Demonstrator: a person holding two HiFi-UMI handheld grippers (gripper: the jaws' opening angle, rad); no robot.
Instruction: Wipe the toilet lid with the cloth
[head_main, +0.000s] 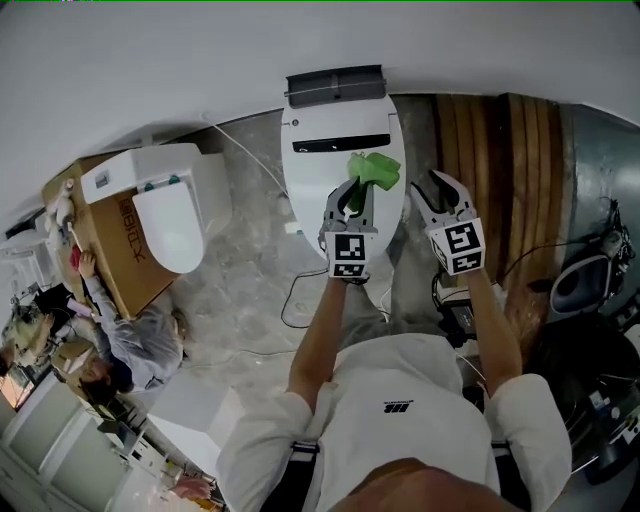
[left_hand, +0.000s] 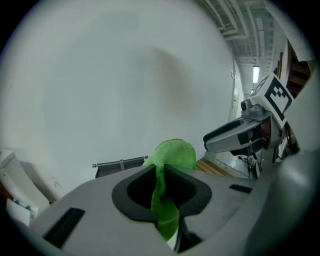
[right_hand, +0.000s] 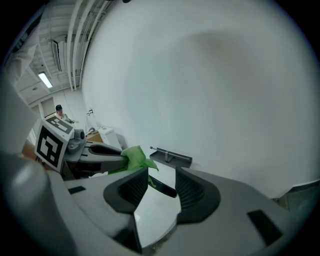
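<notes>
Only the head view takes in the whole scene: a white toilet with its lid (head_main: 310, 185) closed, both grippers held over it, and the wearer's arms reaching in from below. The left gripper (head_main: 356, 195) is over the middle of the lid, with a bright green cloth (head_main: 373, 170) bunched at its tip. The right gripper (head_main: 438, 190) is off the lid's right edge, near the wooden panel (head_main: 490, 170).

The left gripper view shows what the head view cannot. The jaws are clenched on the cloth (left_hand: 172, 155). A thin strip of it is pinched between the pads, and a rounded lobe stands up past the tips. The right gripper (left_hand: 235, 135) shows off to that side.

In the right gripper view the jaws are spread apart and grip nothing. Bare glossy lid (right_hand: 155, 210) shows through the gap. The cloth (right_hand: 134, 157) looks crumpled and soft in the left gripper (right_hand: 100, 152). I cannot tell whether it touches the lid. A black bar (right_hand: 172, 157) sits at the back of the toilet.

Left of the toilet, a cardboard box (head_main: 110, 250) carries a second toilet (head_main: 170, 210) on top. What is inside the box does not show. A person (head_main: 135, 345) sits on the floor beside it.
</notes>
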